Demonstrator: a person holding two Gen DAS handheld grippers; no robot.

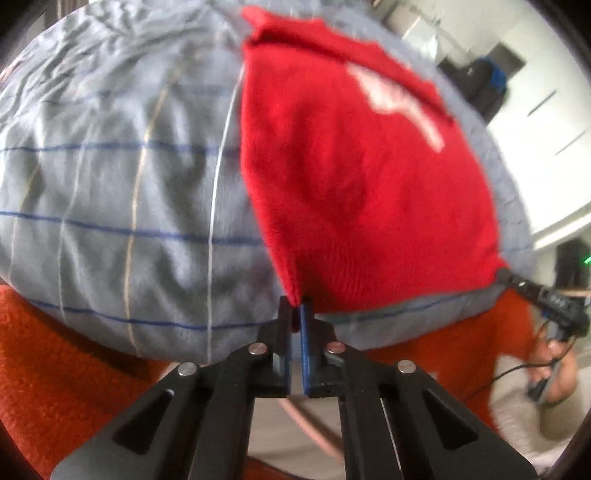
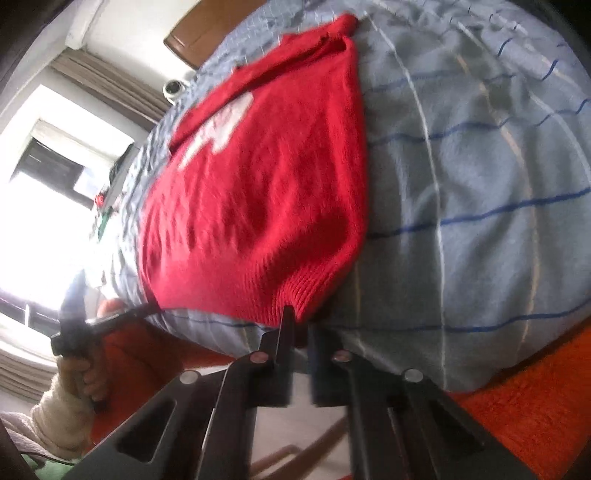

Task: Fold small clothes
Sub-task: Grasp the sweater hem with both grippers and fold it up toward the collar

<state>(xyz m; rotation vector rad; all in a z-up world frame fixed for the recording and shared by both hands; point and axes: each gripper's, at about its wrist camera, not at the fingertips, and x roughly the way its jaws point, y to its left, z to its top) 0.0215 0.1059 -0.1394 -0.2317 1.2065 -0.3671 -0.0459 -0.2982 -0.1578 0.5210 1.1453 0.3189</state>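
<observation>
A small red knit sweater with a white pattern lies spread on a grey-blue checked bed cover. My left gripper is shut on the sweater's near bottom corner at the bed's front edge. In the right wrist view the same sweater lies ahead, and my right gripper is shut on its ribbed hem at the other near corner. The right gripper also shows in the left wrist view at the sweater's far right corner. The left gripper shows in the right wrist view, held by a hand.
An orange-red blanket hangs below the bed's front edge. A wooden headboard stands at the bed's far end. A bright window is to the left in the right wrist view. White cabinets stand beyond the bed in the left wrist view.
</observation>
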